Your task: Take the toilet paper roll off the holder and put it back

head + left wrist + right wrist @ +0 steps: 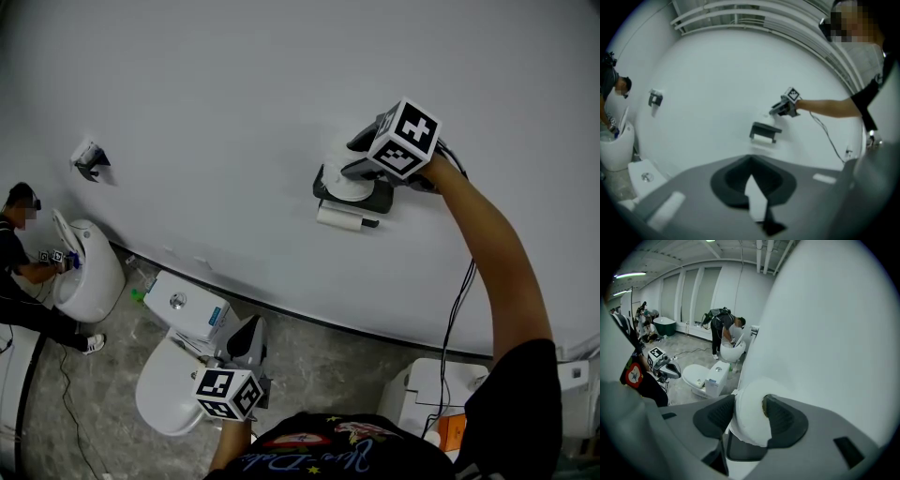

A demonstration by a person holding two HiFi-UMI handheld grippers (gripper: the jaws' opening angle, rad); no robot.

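Your top: black short-sleeved T-shirt (520, 394), loose sleeve hem above elbow, arm bare below it. Chest print: red emblem (302, 438), pale script lettering (314, 457) next to it. Thin black cable (455, 323) hangs beside your right arm. Left gripper (249, 328): grey shell, dark pads (729, 183), cube (228, 392) with black-and-white square markers.

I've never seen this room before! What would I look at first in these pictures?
The right gripper is up at the white wall, its jaws closing on a toilet paper roll just over the black holder. Down on the floor stands a white toilet, with the left gripper low near it, empty.
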